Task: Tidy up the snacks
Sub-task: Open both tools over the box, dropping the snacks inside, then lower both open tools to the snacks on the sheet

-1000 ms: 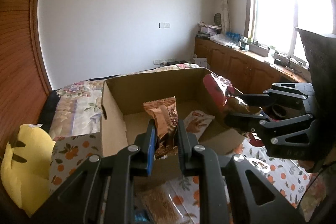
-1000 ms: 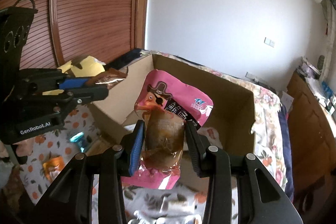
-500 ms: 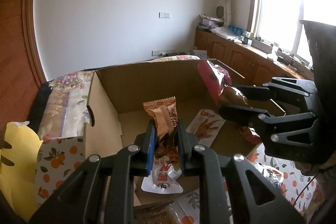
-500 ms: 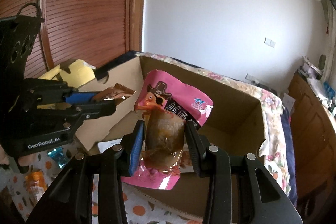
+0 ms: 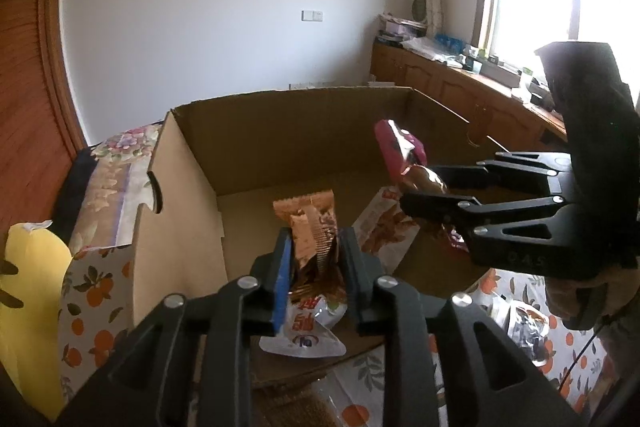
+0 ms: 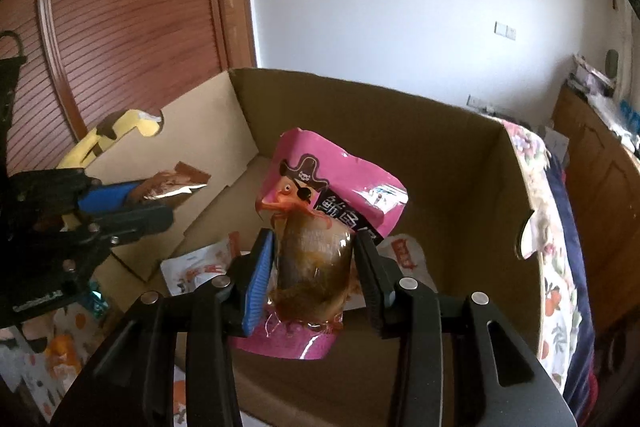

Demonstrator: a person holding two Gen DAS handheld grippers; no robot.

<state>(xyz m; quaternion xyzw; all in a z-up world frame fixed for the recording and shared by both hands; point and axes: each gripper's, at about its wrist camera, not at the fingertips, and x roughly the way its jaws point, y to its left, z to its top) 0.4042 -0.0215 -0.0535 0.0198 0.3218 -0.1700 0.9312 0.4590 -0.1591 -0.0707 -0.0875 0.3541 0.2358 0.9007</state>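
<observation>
From your left wrist view, your left tool (image 5: 314,259) is over the near edge of the open cardboard box (image 5: 188,187), its jaws opening with the brown snack packet (image 5: 310,227) upright between them; the pads no longer look pressed on the wrapper. Below it on the box floor lies a white pouch (image 5: 304,331), and farther in an orange-printed packet (image 5: 384,227). Your right tool (image 5: 412,187) reaches in from the right, holding the pink pouch (image 5: 396,147) over the box. From your right wrist view, your right tool (image 6: 314,267) has its jaws starting to open while both pads still touch the clear lower part of the pink pouch (image 6: 340,187), upright above the box interior (image 6: 440,155). Your left tool (image 6: 132,207) shows at the left with the brown packet (image 6: 176,183) at its tips.
</observation>
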